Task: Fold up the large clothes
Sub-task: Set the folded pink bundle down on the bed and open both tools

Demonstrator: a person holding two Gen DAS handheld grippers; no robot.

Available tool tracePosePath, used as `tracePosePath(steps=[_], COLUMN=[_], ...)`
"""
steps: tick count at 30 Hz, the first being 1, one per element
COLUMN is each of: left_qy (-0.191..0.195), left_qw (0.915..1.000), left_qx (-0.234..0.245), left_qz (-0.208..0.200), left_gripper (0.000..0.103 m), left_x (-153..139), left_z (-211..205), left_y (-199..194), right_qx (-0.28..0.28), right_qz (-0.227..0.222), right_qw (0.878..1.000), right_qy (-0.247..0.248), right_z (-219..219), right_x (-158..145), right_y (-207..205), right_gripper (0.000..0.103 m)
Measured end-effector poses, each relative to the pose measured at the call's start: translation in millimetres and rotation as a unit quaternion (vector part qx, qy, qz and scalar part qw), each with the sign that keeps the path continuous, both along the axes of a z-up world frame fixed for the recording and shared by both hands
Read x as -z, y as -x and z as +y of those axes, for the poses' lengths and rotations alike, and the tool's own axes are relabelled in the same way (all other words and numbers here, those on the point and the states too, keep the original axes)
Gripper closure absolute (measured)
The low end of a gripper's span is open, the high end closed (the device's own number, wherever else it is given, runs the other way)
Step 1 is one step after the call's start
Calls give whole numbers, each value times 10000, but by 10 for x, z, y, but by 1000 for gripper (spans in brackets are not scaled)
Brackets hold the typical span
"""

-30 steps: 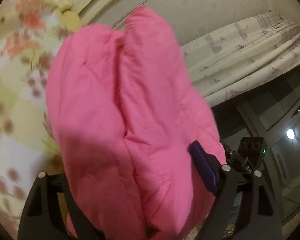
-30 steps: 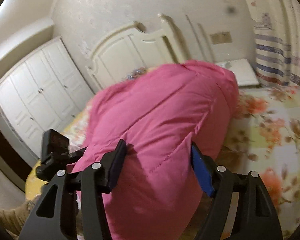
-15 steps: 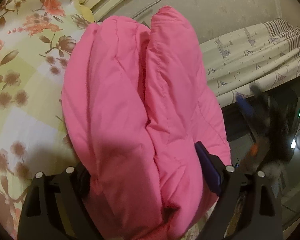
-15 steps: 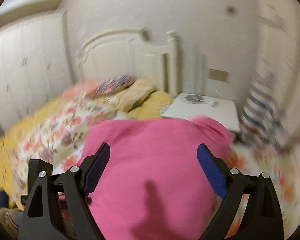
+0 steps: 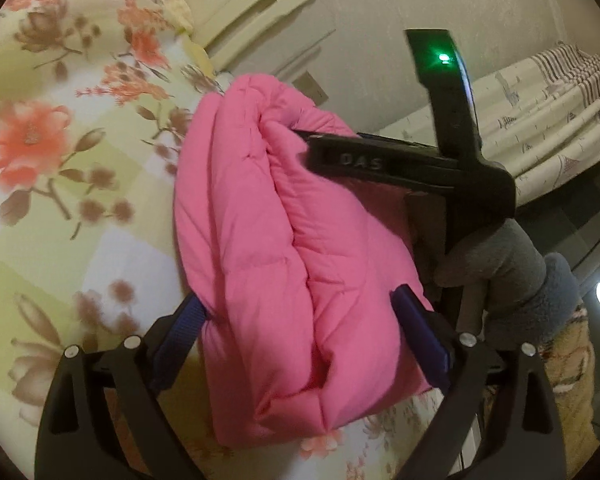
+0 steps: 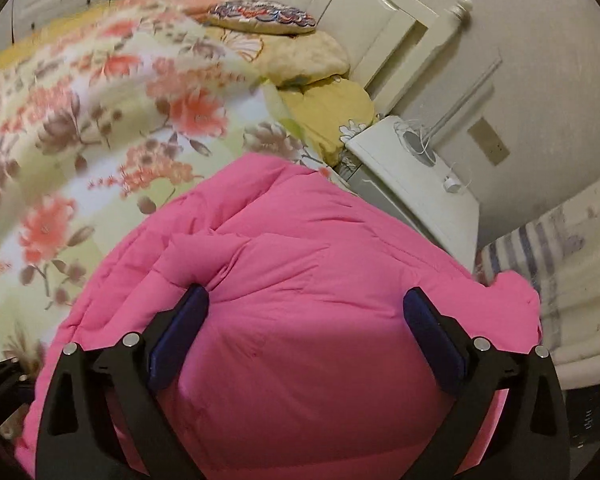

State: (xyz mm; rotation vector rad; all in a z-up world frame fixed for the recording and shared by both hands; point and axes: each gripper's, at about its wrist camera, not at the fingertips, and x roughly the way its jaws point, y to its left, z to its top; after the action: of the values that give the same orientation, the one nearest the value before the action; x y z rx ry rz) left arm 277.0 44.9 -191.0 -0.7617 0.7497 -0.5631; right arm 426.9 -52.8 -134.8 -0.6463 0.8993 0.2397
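Left wrist view: the pink quilted jacket (image 5: 284, 264) is seen bundled in thick folds over the floral bed cover (image 5: 60, 152), and the bundle is clamped between the blue pads of the left gripper (image 5: 300, 336). The far end of the bundle is pinched by the right gripper (image 5: 300, 140), which is held by a grey-gloved hand (image 5: 496, 252). Seen from the right wrist, the jacket (image 6: 300, 320) is pressed between the spread pads (image 6: 178, 336) of that gripper. A white nightstand (image 6: 420, 184) is seen beside the bed.
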Motion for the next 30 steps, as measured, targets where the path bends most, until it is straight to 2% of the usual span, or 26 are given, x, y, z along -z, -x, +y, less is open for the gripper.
tracePosePath(steps=[4,6,9,11,13,14,16,19,20,22,26,28,30], left_qy=[-176,-404,-962,-1244,-1511,-1656,-1820,-2108,-2239,-2553,-3060,-3366,-3485], left_qw=[9998,9990,9946,9908,9854,9817,9767,9660,9610,9513,9393,9319,9306], left_qx=[-89,-165,-296,-366,-500,-596,-700,-921,-973,-979,-640,-533,-385], left_qz=[-63,-118,-239,-392,-598,-728,-901,-1177,-1297,-1426,-1417,-1243,-1048], left_gripper=[9,9,8,5,2,2,2,2,2,2,2,2,2], left_x=[-65,-129,-276,-404,-539,-634,-762,-1005,-1095,-1251,-1332,-1249,-1156], left_z=[19,16,-11,-12,12,31,63,42,-10,-186,-591,-788,-881], left_y=[47,107,237,348,465,546,636,752,769,720,519,418,356], right_qx=[-8,-53,-204,-275,-358,-407,-376,-137,5,268,719,842,875], right_qz=[-205,-388,-434,-556,-749,-880,-1134,-1396,-1450,-1461,-1525,-1346,-1086], right_qw=[9998,9991,9976,9951,9887,9817,9701,9572,9529,9524,9474,9546,9684], right_qy=[0,-181,-505,-766,-1251,-1642,-2113,-2534,-2665,-2663,-2722,-2519,-2068], right_z=[-8,-73,-173,-255,-376,-505,-768,-1189,-1358,-1556,-1860,-1878,-1824], right_x=[19,-30,-187,-401,-652,-834,-1066,-1194,-1172,-1073,-786,-570,-314], right_y=[37,91,199,382,629,828,1138,1509,1620,1733,1918,1916,1903], right_gripper=[5,5,5,6,6,6,6,4,4,4,4,4,4])
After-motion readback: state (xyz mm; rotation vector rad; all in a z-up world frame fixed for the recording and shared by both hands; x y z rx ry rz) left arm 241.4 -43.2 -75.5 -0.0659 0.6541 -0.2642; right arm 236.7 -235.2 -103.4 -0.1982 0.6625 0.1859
